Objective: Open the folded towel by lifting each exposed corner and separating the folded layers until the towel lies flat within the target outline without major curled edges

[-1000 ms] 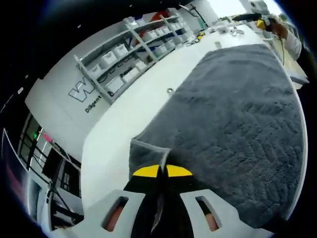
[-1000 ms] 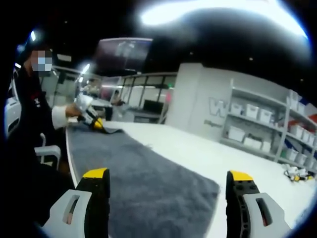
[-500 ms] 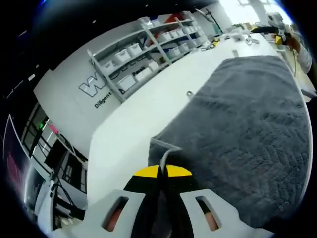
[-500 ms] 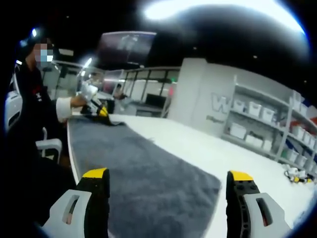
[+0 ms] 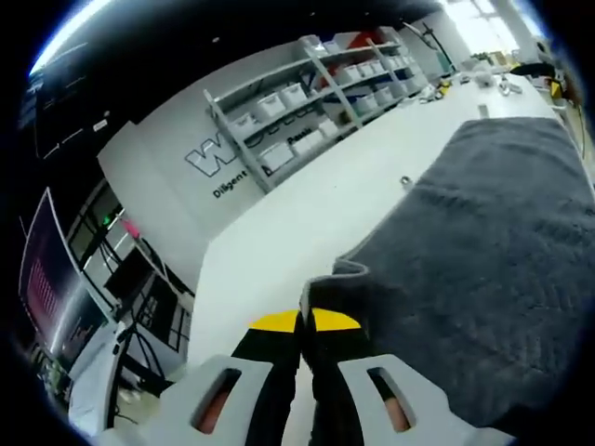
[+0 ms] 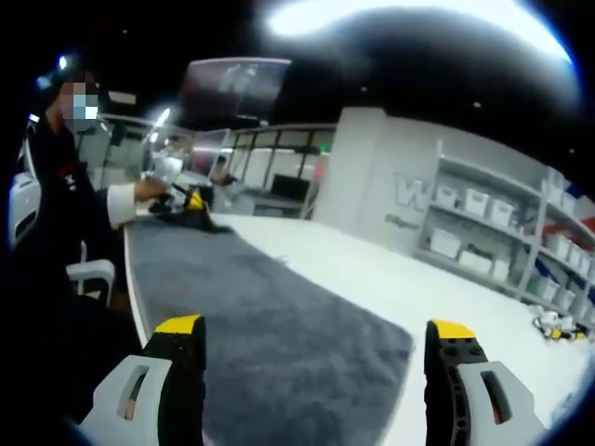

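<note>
A grey towel [image 5: 483, 260] lies spread over a white table [image 5: 279, 251]. My left gripper [image 5: 304, 321] is shut on the towel's near corner, which stands pinched between the yellow-tipped jaws. In the right gripper view the towel [image 6: 270, 316] runs away from me as a long strip. My right gripper [image 6: 316, 327] hangs open over its near end, jaws wide apart and holding nothing. At the far end a person's hand holds the left gripper [image 6: 191, 203] low on the far corner.
Shelving with white bins [image 5: 316, 102] stands behind the table. A small fitting [image 5: 405, 181] sits on the table beside the towel's edge. Small tools [image 6: 558, 325] lie at the table's right end. The person [image 6: 56, 186] stands at the left side, beside a chair [image 6: 93, 274].
The left gripper, still shut on the corner, has drawn it farther out and lower toward the table. Its view has tilted up toward the shelves. The right gripper has stayed open and still.
</note>
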### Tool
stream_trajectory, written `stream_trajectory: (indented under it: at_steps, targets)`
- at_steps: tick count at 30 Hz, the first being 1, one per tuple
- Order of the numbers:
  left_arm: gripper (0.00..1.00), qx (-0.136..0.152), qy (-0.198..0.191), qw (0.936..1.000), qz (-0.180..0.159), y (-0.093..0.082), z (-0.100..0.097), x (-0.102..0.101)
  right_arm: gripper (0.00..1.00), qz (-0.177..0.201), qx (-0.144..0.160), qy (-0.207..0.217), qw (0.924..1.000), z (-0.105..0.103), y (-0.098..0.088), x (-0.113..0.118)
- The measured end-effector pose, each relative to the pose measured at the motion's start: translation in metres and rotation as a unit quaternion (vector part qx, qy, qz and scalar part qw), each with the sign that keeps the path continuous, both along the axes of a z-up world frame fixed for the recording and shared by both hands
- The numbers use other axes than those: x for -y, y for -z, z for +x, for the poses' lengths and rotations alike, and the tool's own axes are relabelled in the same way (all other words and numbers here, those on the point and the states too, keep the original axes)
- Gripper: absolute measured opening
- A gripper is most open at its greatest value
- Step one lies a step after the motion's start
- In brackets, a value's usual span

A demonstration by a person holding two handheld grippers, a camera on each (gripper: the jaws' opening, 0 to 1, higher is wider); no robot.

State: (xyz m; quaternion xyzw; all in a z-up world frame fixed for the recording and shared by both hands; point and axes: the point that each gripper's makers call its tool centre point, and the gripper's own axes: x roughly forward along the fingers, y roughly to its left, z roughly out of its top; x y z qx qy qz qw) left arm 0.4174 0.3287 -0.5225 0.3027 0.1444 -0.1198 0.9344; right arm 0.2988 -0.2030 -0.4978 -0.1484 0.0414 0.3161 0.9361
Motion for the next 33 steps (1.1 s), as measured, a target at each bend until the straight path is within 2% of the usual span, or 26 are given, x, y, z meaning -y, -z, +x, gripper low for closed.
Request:
stream_trajectory:
  at_steps: [8,19,22,29,33]
  targets:
    - [0.02,0.012,-0.019,0.9997,-0.005,-0.004,0.007,-0.011,0.99,0.001,-0.003,0.001,1.0000,0.001,0.002,0.001]
    - [0.02,0.032,-0.040,0.9987,0.008,-0.005,0.021,-0.030,0.99,0.002,-0.007,0.005,1.0000,0.004,0.004,0.003]
    - [0.02,0.045,-0.051,0.9976,0.009,-0.006,0.022,-0.036,0.99,0.004,-0.010,0.006,0.9999,0.006,0.006,0.003]
    - [0.03,0.072,-0.072,0.9949,-0.002,-0.008,0.032,-0.051,0.99,0.007,-0.014,0.007,0.9998,0.006,0.007,0.002]
    - [0.03,0.082,-0.079,0.9932,-0.023,-0.007,0.037,-0.056,0.99,0.007,-0.017,0.008,0.9998,0.007,0.009,0.003]
